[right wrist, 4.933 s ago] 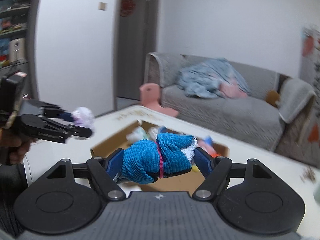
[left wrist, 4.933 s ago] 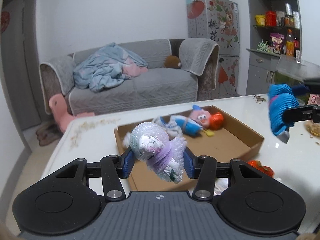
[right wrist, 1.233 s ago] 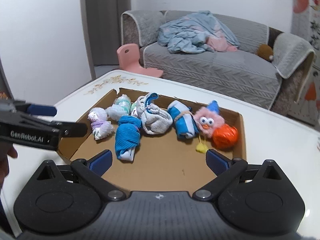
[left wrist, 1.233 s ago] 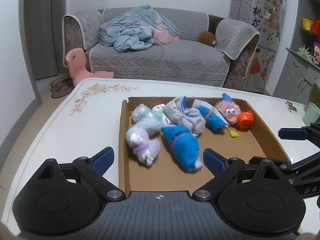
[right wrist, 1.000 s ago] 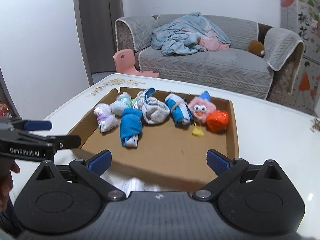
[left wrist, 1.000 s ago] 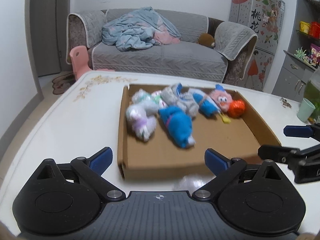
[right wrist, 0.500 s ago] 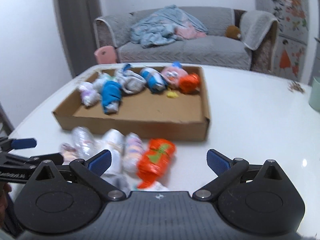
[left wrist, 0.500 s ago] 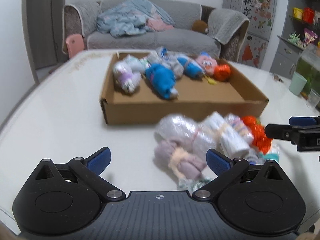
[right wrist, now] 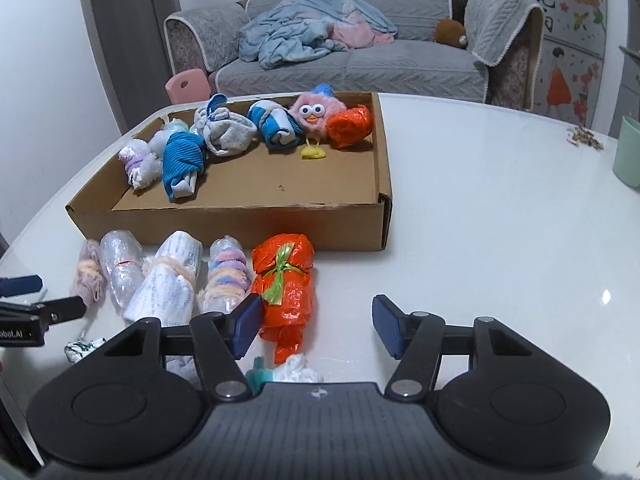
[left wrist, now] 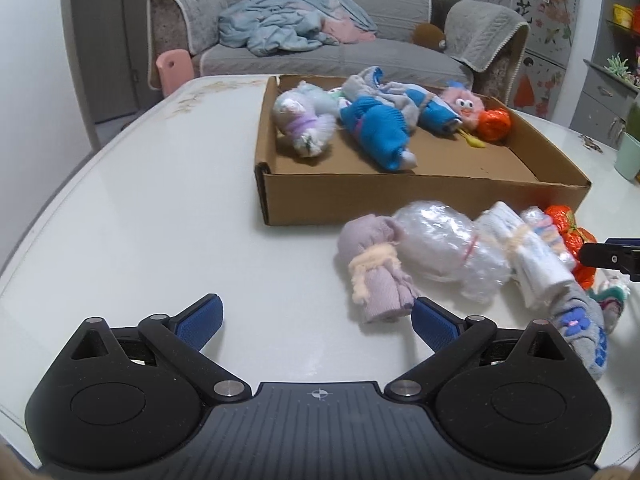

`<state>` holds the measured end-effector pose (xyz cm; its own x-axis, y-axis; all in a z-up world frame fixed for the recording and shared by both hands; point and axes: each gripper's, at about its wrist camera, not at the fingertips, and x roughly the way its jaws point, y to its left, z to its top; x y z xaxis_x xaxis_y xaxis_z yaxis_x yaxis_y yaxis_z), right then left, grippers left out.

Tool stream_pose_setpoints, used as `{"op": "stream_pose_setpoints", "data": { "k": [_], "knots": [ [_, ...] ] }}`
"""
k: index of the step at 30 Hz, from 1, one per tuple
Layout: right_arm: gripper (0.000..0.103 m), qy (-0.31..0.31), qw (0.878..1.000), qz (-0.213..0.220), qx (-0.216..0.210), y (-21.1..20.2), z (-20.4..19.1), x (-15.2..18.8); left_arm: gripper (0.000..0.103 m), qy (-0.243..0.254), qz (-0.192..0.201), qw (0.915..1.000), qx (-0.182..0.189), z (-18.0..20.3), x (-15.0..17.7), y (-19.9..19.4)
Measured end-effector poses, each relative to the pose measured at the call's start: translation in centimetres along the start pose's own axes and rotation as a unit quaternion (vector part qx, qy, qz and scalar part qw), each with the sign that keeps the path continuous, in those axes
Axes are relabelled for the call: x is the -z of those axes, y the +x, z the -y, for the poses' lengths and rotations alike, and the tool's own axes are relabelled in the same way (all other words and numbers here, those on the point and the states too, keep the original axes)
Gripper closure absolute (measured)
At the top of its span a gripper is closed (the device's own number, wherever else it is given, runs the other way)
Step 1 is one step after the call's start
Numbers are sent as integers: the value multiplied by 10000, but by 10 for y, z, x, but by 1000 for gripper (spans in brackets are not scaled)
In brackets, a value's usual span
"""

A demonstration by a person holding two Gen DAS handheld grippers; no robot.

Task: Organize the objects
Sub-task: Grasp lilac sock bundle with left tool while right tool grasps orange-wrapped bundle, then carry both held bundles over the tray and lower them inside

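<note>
A shallow cardboard box (left wrist: 360,196) (right wrist: 240,216) on the white table holds several bundles, among them a blue knit roll (left wrist: 376,128) (right wrist: 182,160), a lilac bundle (left wrist: 300,120) and a pink fuzzy toy (right wrist: 312,114). In front of the box lie a mauve sock roll (left wrist: 374,268) (right wrist: 90,272), plastic-wrapped rolls (left wrist: 440,240) (right wrist: 120,268) and an orange bag bundle (right wrist: 286,280). My left gripper (left wrist: 316,324) is open and empty, just left of the mauve roll. My right gripper (right wrist: 316,326) is open and empty, just right of the orange bundle.
A pale green cup (right wrist: 626,152) stands at the table's right edge, with crumbs (right wrist: 582,136) near it. A grey sofa (right wrist: 352,60) with a blue blanket and a pink stool (right wrist: 188,84) are beyond the table. The table's left edge (left wrist: 24,248) is close.
Both grippers released their bundles into the box, opened, then drew back and down toward the row of bundles in front of the box. The view has settled low over the table.
</note>
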<state>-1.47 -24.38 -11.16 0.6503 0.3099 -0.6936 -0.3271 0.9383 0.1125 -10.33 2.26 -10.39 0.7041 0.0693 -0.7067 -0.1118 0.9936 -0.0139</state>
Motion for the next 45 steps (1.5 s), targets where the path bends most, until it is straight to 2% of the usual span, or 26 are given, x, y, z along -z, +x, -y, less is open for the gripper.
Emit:
{"op": "stream_pose_setpoints", "data": {
  "k": [6, 11, 14, 16, 17, 18, 19, 26, 33, 40, 45],
  "knots": [
    [49, -220, 9996, -109, -161, 9, -10, -5, 2, 143, -21, 9999, 44, 8, -8, 8],
    [70, -288, 9987, -225, -345, 15, -16, -5, 7, 212, -67, 9996, 192, 14, -12, 19],
    [75, -317, 9985, -206, -393, 16, -17, -3, 22, 338, 57, 9992, 204, 16, -12, 19],
    [76, -281, 9985, -177, -444, 14, -15, -3, 46, 374, 111, 9990, 223, 16, -13, 16],
    [77, -241, 9985, -165, -471, 14, -14, -2, 51, 356, 124, 9990, 236, 14, -14, 16],
    [77, -230, 9984, -156, -483, 15, -13, -2, 63, 313, 128, 9992, 227, 12, -14, 15],
    [78, -225, 9984, -140, -496, 14, -13, -2, 67, 275, 127, 9993, 226, 11, -14, 14],
    [79, -310, 9982, 2, -516, 2, -10, -3, 67, 355, 230, 9991, 66, 5, -10, 3],
    [79, -273, 9984, 132, -479, -5, -4, -7, 67, 461, 403, 9981, 55, 1, -15, -14],
    [79, -324, 9979, 339, -441, -21, 4, -19, 67, 602, 663, 9958, 191, 11, -38, -31],
    [79, -463, 9966, 562, -392, -30, 6, -43, 67, 771, 941, 9916, 446, 31, -74, -41]
  ]
}}
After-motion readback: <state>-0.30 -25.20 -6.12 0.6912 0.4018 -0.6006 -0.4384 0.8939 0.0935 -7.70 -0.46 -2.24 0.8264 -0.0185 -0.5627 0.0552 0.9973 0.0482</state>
